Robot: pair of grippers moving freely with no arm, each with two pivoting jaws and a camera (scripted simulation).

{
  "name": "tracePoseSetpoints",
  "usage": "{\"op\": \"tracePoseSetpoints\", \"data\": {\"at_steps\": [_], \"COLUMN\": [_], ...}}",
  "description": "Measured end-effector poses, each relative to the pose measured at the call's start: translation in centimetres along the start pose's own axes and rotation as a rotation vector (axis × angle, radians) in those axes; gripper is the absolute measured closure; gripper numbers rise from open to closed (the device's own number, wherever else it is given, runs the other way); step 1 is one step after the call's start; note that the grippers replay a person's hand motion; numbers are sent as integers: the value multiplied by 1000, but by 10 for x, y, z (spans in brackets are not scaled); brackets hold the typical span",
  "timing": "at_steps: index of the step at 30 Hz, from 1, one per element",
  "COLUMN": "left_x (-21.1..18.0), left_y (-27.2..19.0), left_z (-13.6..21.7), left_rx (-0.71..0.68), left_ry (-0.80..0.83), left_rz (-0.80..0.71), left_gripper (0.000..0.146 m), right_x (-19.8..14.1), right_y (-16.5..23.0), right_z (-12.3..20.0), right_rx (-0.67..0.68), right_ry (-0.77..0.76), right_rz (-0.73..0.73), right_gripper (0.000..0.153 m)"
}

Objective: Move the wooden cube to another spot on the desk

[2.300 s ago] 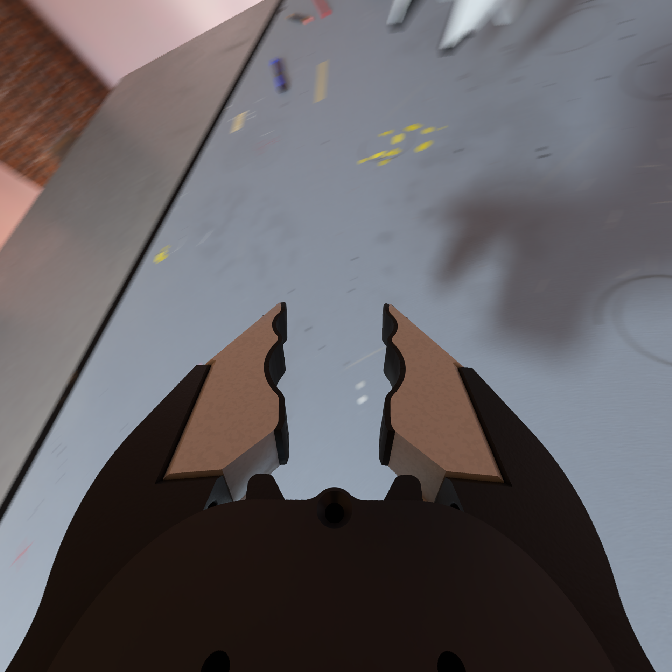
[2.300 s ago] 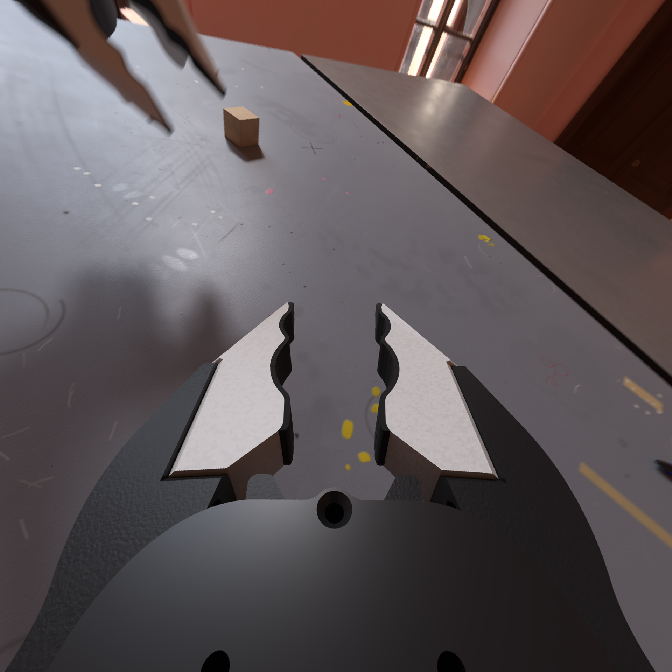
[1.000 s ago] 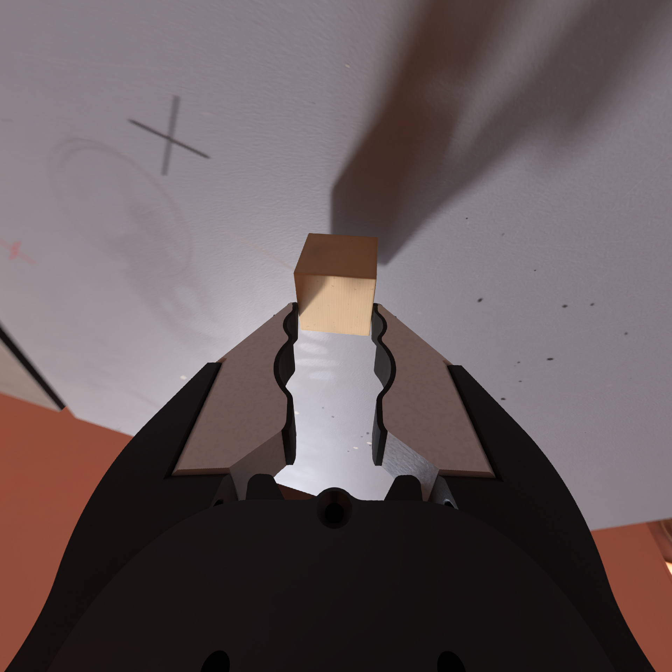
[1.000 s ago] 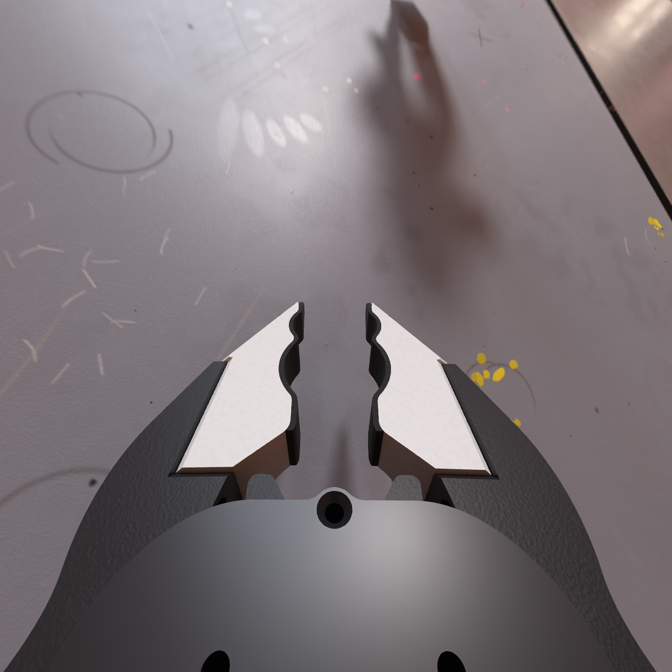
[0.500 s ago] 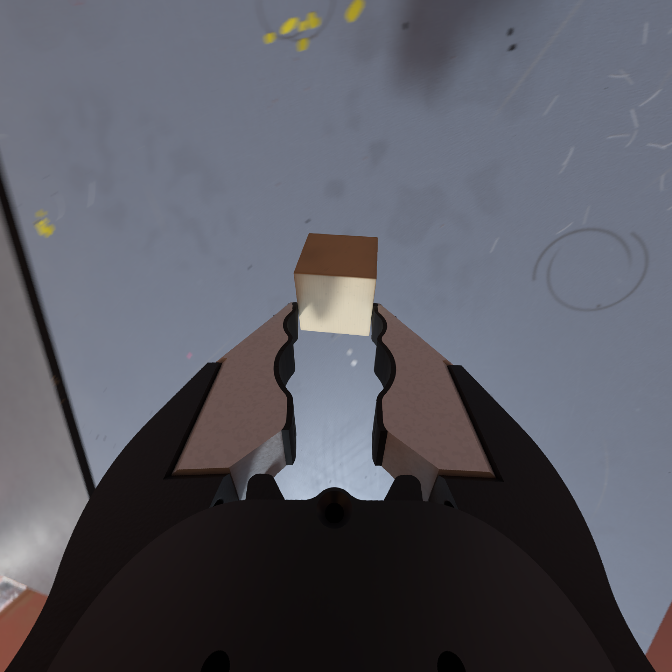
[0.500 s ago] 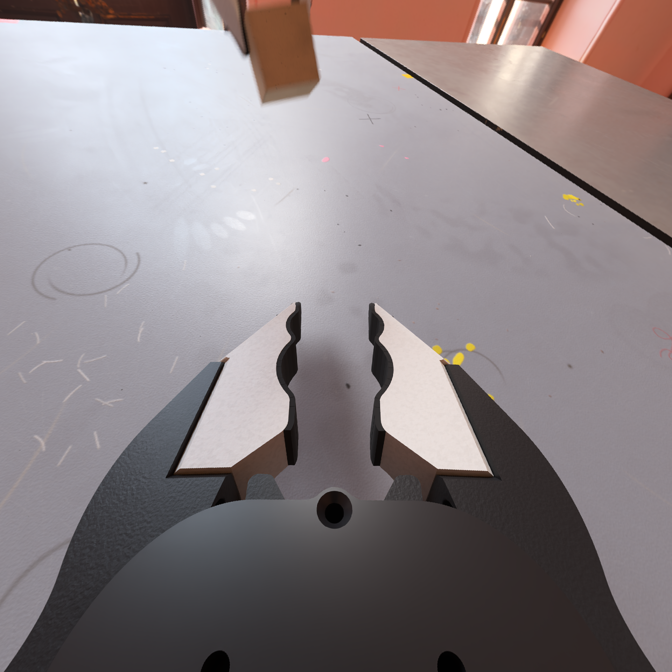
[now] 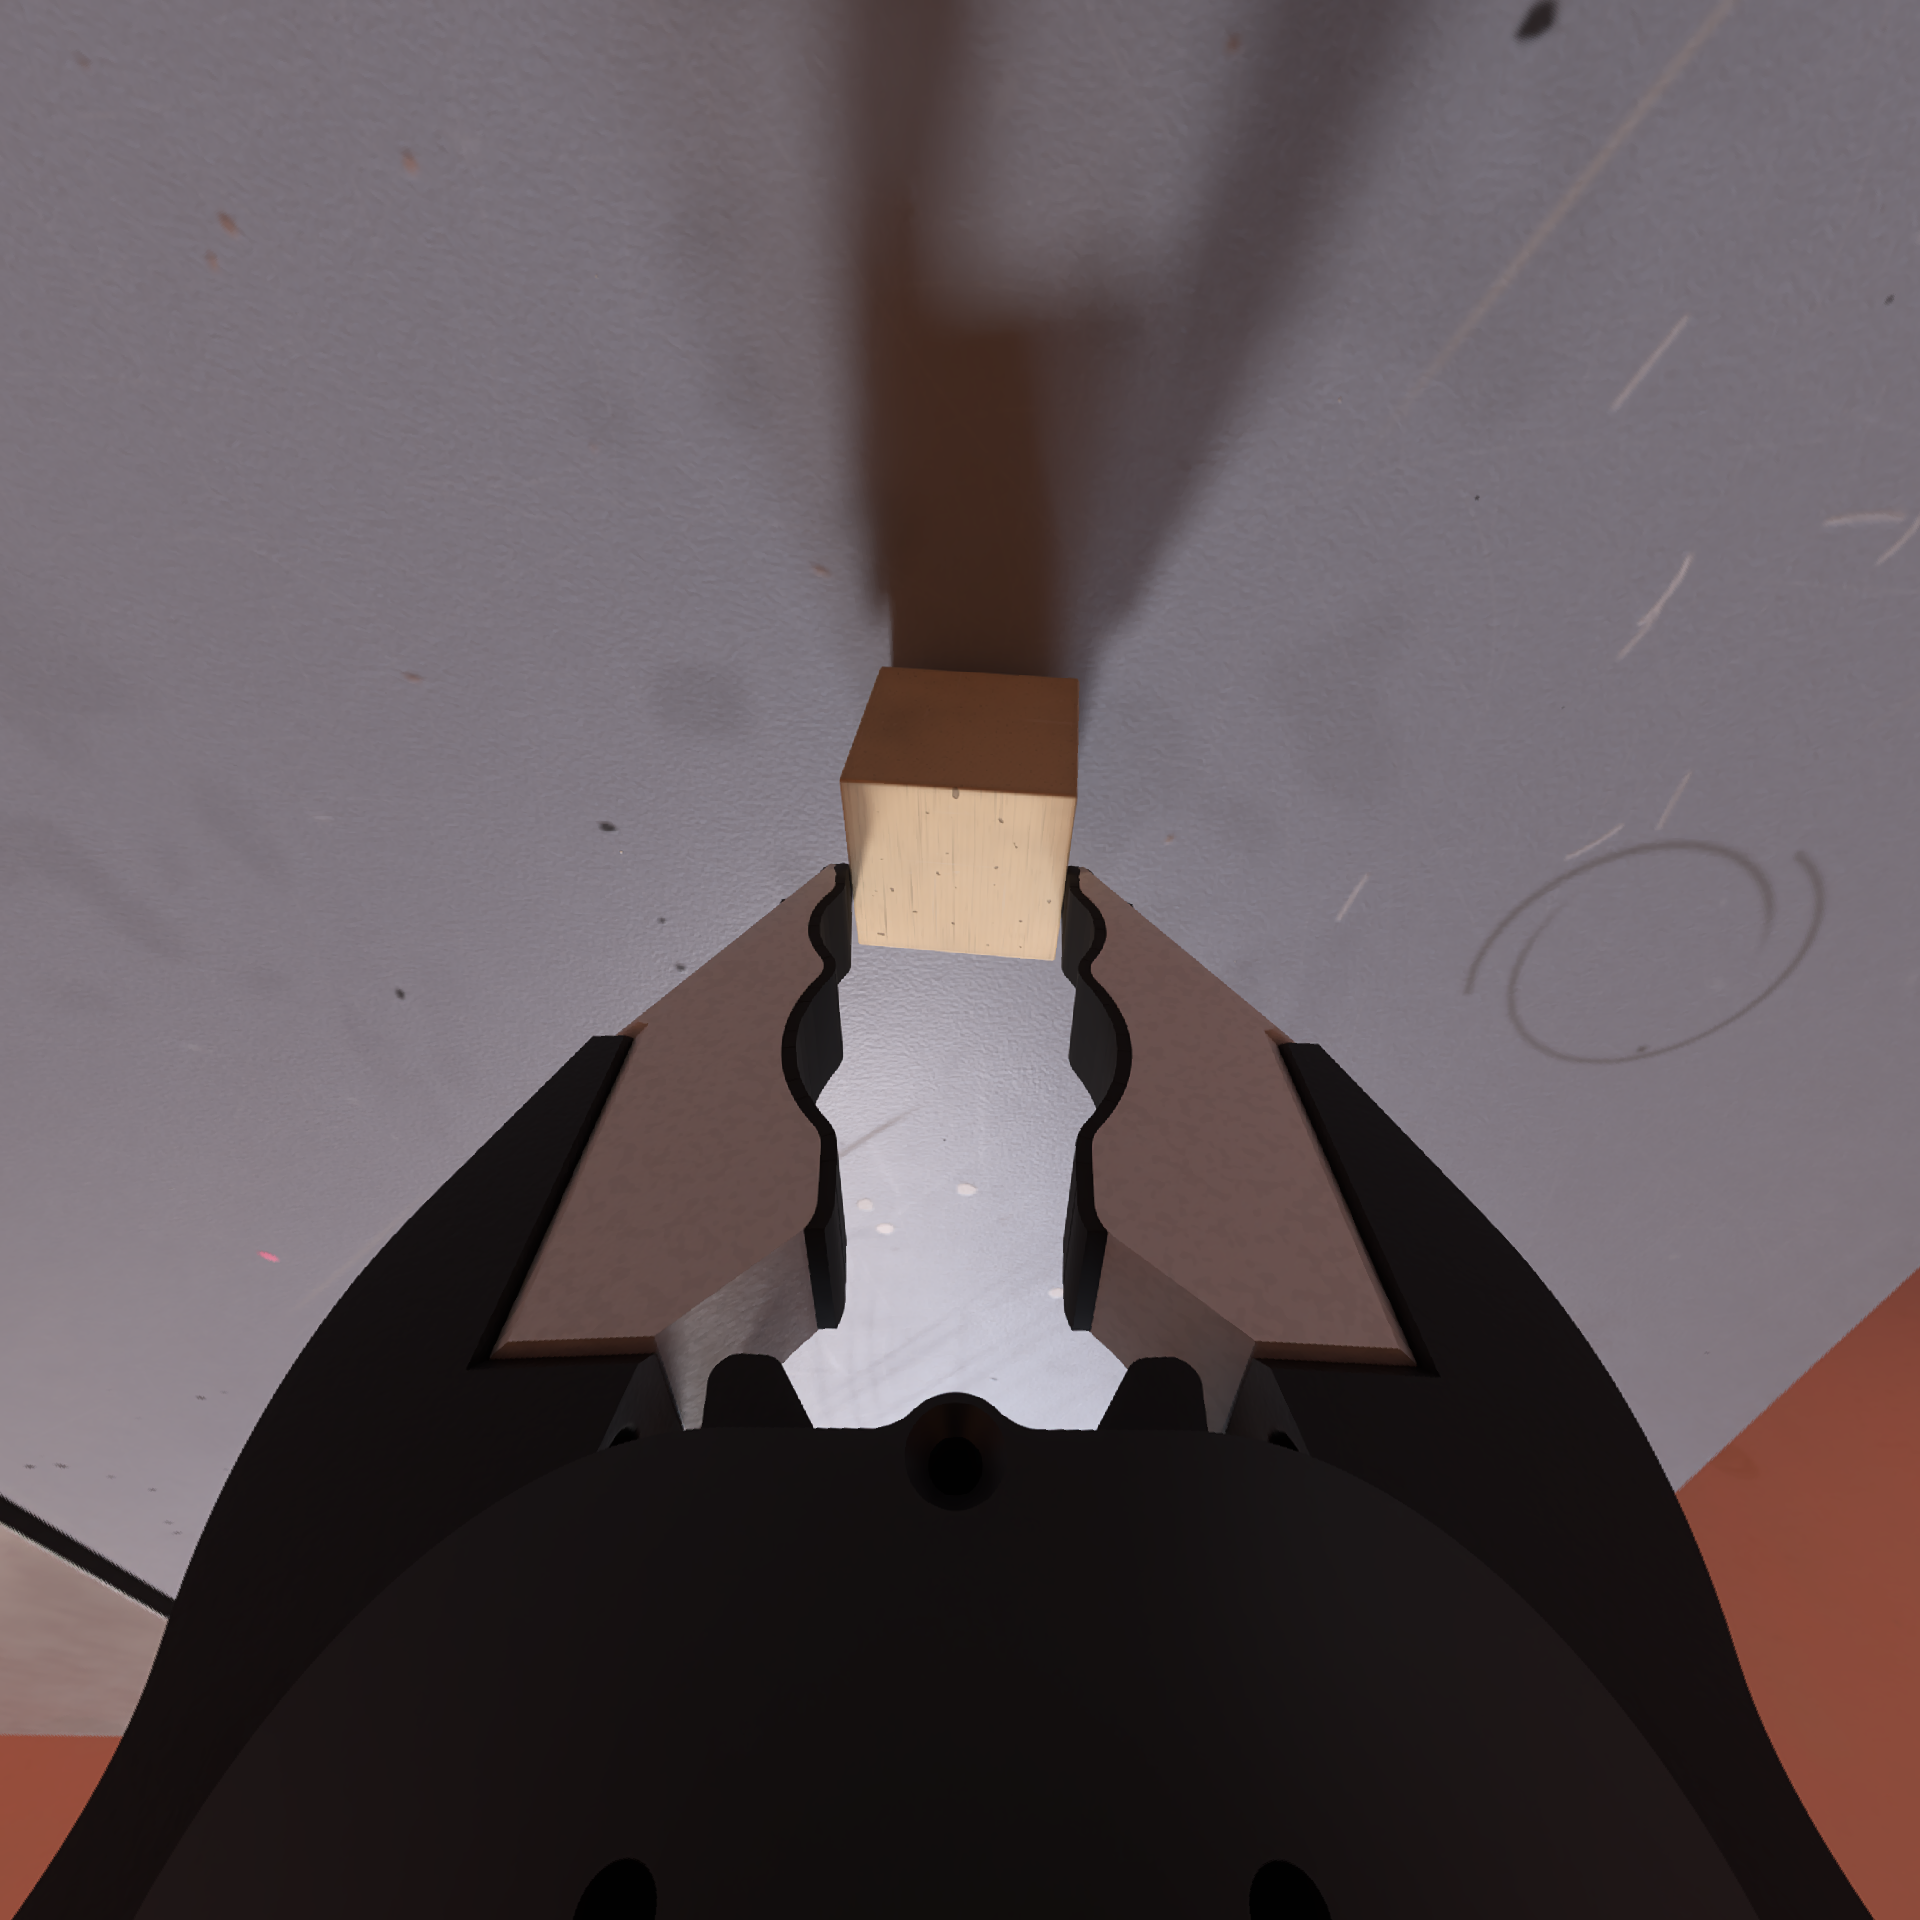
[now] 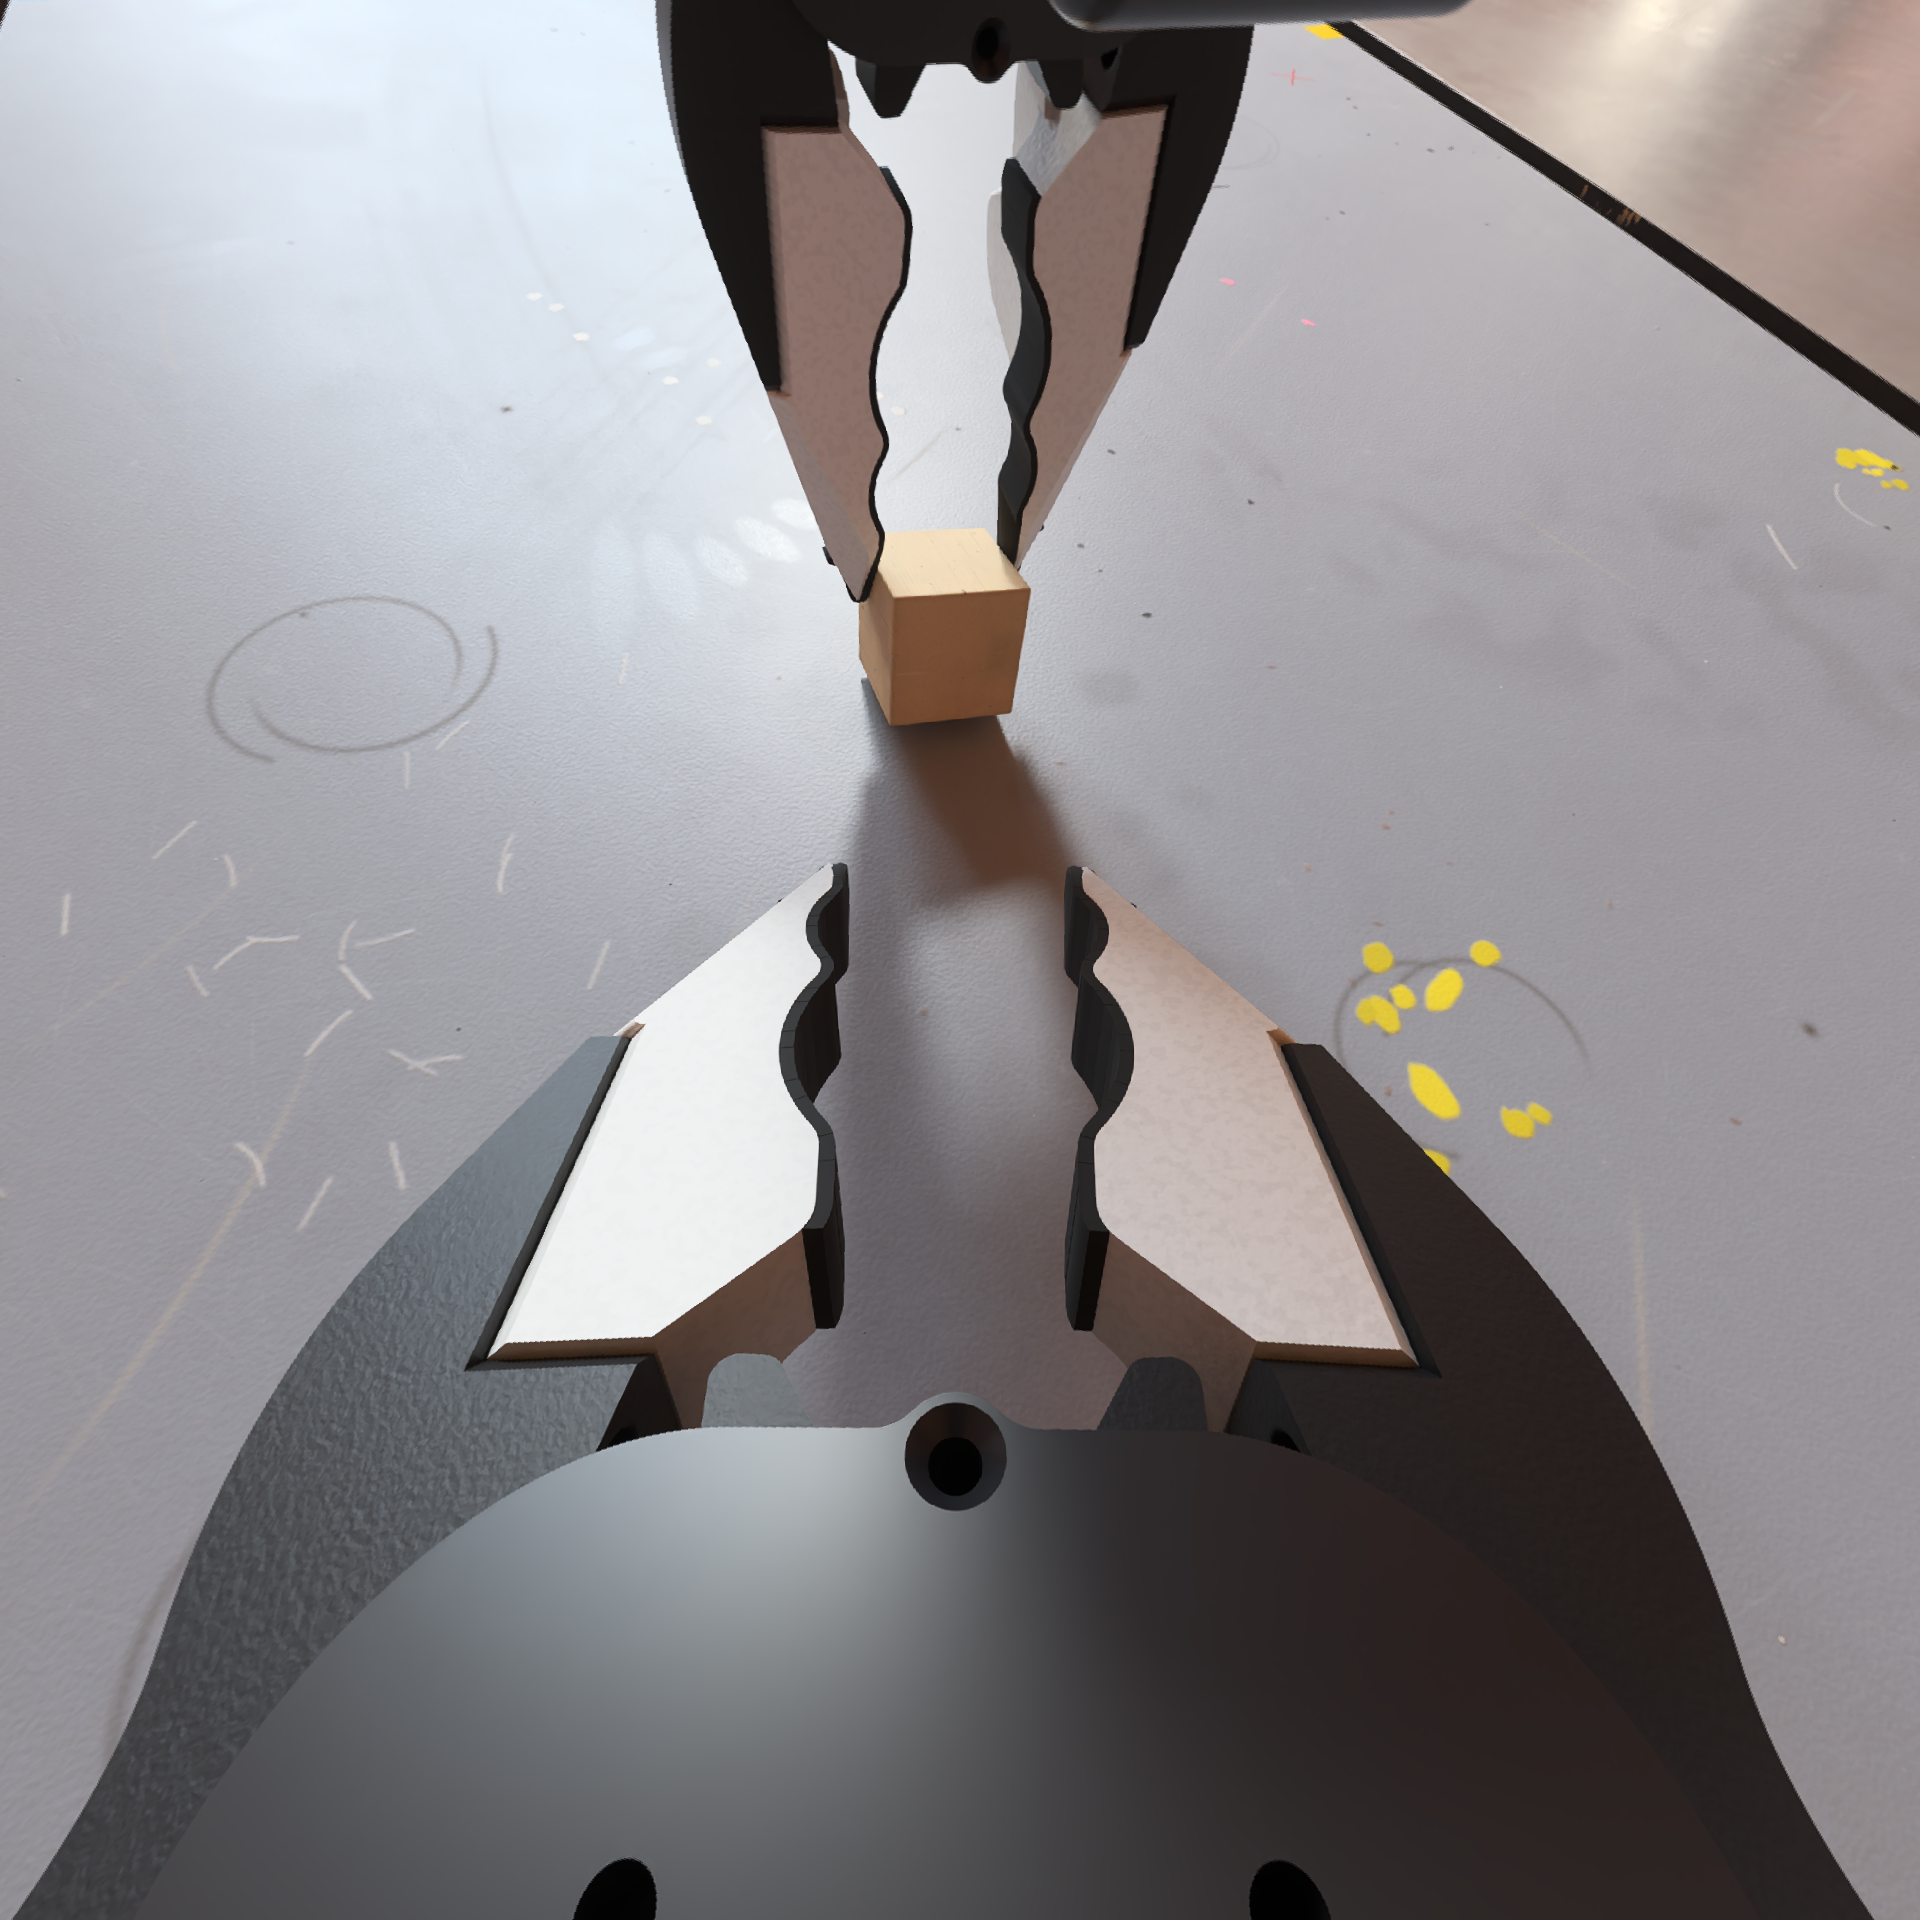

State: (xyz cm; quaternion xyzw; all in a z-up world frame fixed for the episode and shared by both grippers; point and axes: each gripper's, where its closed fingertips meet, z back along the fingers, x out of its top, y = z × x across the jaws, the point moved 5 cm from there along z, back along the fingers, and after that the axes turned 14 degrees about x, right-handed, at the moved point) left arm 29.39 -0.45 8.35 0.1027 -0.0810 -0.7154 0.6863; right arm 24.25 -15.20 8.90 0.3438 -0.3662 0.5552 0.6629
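The wooden cube (image 7: 956, 873) is a small light-tan block held between the tips of my left gripper (image 7: 956, 881), which is shut on it. In the right wrist view the cube (image 8: 945, 644) is at the grey desk (image 8: 416, 416) surface, with its shadow right under it. I cannot tell if it touches the desk. The left gripper (image 8: 940, 566) comes down on it from above. My right gripper (image 8: 956, 883) is open and empty, low over the desk, a short way in front of the cube and pointing at it.
A black seam (image 8: 1662, 239) at the far right divides the desk from a second grey panel (image 8: 1714, 125). Yellow paint spots (image 8: 1439, 1039) lie right of my right gripper and a scratched circle (image 8: 343, 675) to the left. Orange floor (image 7: 1818, 1455) shows past the desk edge.
The left gripper, still holding the cube, has come down from high in the air to the desk surface just ahead of the right gripper. The right gripper stays open.
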Motion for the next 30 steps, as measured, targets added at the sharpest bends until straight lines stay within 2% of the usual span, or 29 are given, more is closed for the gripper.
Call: {"op": "tracePoseSetpoints", "data": {"at_steps": [5,7,10,14,17,20,23,26,30], "left_x": [4,4,-6,-58,-126,-197,-252,-283,-293], "left_y": [0,2,13,55,92,116,124,127,131], "left_z": [-2,4,35,85,94,72,35,2,-30], "left_rx": [7,29,86,259,345,346,326,317,274], "left_ry": [-14,-45,-163,-255,-173,-41,64,91,110], "left_rz": [19,16,42,167,335,463,514,549,568], "left_gripper": [105,78,75,78,78,79,79,80,83], "right_x": [0,1,3,5,6,6,5,4,1], "right_y": [0,0,-2,-5,-6,-6,-6,-7,-10], "right_z": [0,2,5,9,8,5,2,0,-3], "right_rx": [-10,-16,-38,-60,-62,-61,-62,-57,-53], "right_ry": [0,-11,-31,-59,-66,-54,-41,-46,-44], "right_rz": [5,6,10,3,1,9,18,10,-16], "right_gripper": [111,111,111,111,111,112,113,114,116]}}
